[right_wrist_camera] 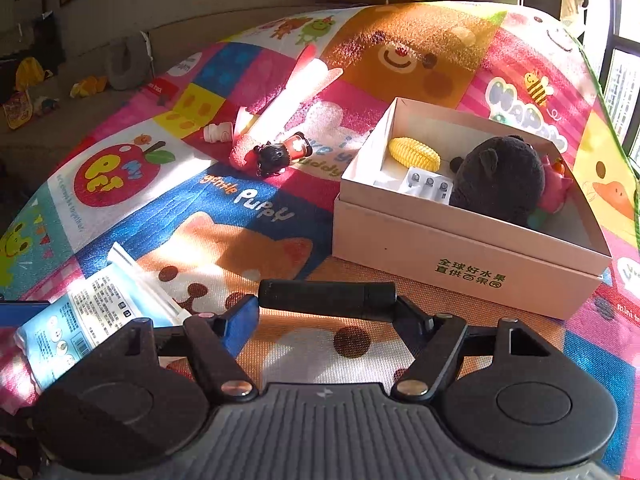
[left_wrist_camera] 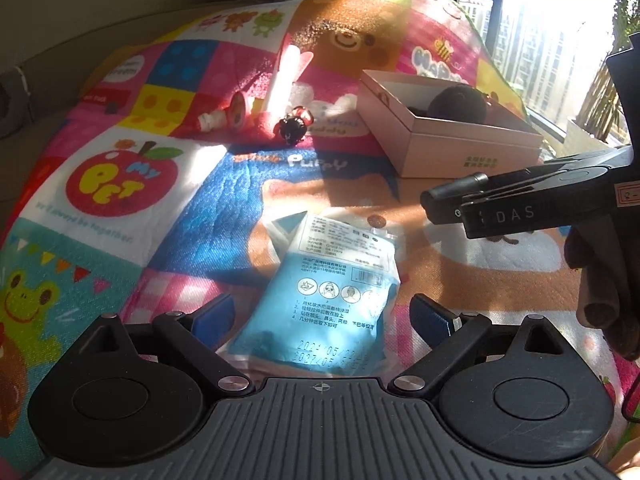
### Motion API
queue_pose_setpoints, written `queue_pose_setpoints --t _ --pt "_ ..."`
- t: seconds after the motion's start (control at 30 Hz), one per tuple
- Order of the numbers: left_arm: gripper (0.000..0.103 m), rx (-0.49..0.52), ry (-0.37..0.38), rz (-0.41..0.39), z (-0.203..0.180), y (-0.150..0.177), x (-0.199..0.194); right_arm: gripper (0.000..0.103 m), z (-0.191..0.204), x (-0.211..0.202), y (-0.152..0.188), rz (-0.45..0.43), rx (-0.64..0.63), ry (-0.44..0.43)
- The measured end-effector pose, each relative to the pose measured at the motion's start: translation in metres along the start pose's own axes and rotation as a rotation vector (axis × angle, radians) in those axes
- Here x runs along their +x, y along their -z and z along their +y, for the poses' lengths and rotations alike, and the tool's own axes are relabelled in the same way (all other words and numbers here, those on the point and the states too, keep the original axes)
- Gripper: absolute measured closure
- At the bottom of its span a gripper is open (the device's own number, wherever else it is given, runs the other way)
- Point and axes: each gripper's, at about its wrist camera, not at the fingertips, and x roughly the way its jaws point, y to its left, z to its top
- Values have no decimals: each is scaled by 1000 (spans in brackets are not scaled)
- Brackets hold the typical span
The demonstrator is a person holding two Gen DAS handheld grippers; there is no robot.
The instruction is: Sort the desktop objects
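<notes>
A blue packet (left_wrist_camera: pixel 326 300) lies on the cartoon mat between the open jaws of my left gripper (left_wrist_camera: pixel 322 316); it also shows in the right wrist view (right_wrist_camera: pixel 86 312). My right gripper (right_wrist_camera: pixel 326 312) is shut on a black cylinder (right_wrist_camera: pixel 326 300), held crosswise above the mat; it also shows in the left wrist view (left_wrist_camera: pixel 456 196). An open pink box (right_wrist_camera: pixel 472 264) holds a black plush bear (right_wrist_camera: pixel 500 180), a yellow corn toy (right_wrist_camera: pixel 414 154) and a small white tray (right_wrist_camera: pixel 428 186). A small black-and-red figure (right_wrist_camera: pixel 280 154) and a pink tube (right_wrist_camera: pixel 280 104) lie further back.
A white-capped small item (right_wrist_camera: pixel 218 132) lies by the pink tube. The mat (right_wrist_camera: pixel 248 208) covers the surface; beyond it are a sofa back and a window (left_wrist_camera: pixel 540 40) on the right. Clutter lies on the floor at far left.
</notes>
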Motion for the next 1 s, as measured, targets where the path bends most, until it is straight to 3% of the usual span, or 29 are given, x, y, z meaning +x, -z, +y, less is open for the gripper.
queue_pose_setpoints --t 0.13,0.47,0.6,1.0 --pt "9 37 -19 -11 -6 -6 7 29 -3 -30 16 9 -46 -25" --pt "42 143 -23 -8 -29 -5 10 29 -19 -90 57 37 -70 -5" --pt "42 193 1 -39 -45 -3 -8 29 -28 -119 64 -4 -54 32" --pt "43 290 61 -288 -90 -23 -90 29 -27 -197 70 -171 -77 132"
